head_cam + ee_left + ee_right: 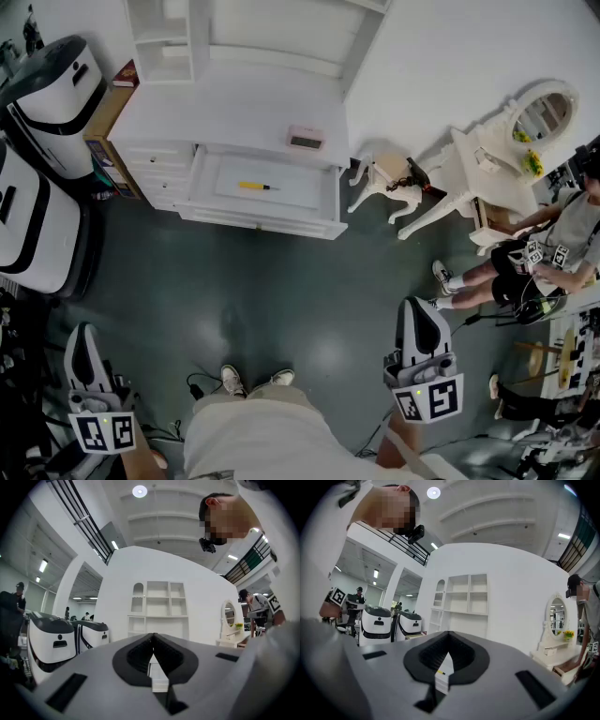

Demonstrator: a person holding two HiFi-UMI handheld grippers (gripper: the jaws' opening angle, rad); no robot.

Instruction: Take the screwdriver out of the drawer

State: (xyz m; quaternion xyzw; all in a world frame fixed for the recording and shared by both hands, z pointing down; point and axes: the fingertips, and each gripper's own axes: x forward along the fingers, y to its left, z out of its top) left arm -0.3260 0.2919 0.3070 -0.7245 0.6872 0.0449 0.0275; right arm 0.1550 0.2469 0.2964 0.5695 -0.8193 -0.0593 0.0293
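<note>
A screwdriver [255,187] with a yellow handle lies in the open white drawer [259,221] of a white desk [225,108], across the dark floor in the head view. My left gripper [82,332] is low at the left of that view, far from the drawer, with its jaws shut and nothing in them. My right gripper [419,306] is low at the right, also shut and empty. In the left gripper view the left gripper [153,635] points level at the desk. In the right gripper view the right gripper [449,633] does the same, and the drawer [446,662] shows below its tips.
Two black-and-white machines [42,89] stand left of the desk. A small pink box [306,141] sits on the desk top. A white stool [389,185] and a vanity with an oval mirror [544,112] stand to the right, where a person [553,253] sits. Cables lie near my feet.
</note>
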